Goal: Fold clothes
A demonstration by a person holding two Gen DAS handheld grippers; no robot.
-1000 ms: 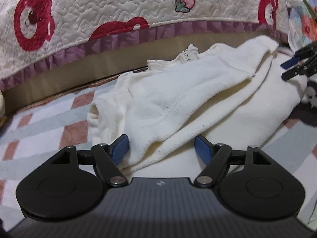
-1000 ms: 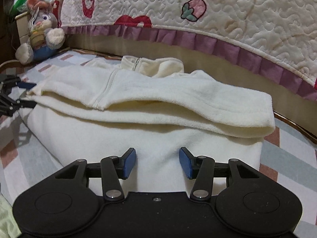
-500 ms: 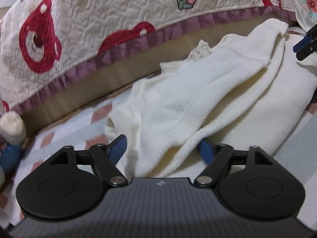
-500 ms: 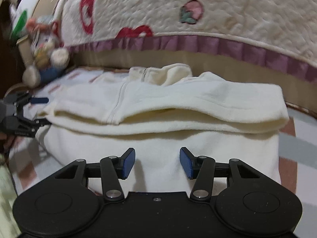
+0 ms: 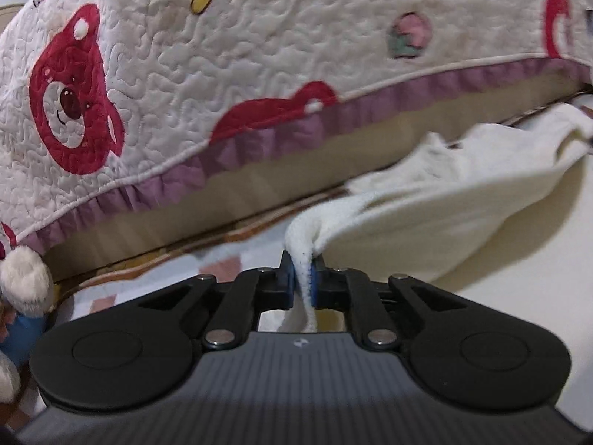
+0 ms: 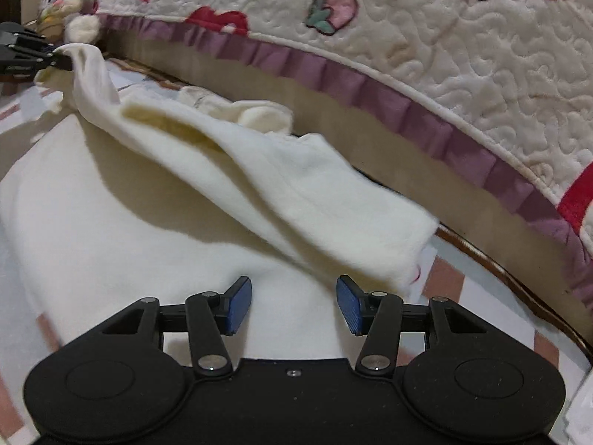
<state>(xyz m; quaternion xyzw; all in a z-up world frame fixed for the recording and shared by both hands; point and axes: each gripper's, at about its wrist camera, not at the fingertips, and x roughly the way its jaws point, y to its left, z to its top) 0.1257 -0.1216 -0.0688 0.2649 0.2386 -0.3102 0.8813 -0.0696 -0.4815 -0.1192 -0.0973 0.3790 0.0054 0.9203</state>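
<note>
The left gripper (image 5: 303, 278) had just been closed on the cream top's sleeve (image 5: 426, 218); the right gripper (image 6: 294, 306) was held open, empty. Next, the sleeve probably needed laying across

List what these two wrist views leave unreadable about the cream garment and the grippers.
- Cream garment: near hem, right wrist view, hidden behind the right gripper.
- Its far end, left wrist view: blurred, cut by the right edge.
- Left gripper, right wrist view: small, cut by the left edge; fingers unreadable there.
</note>
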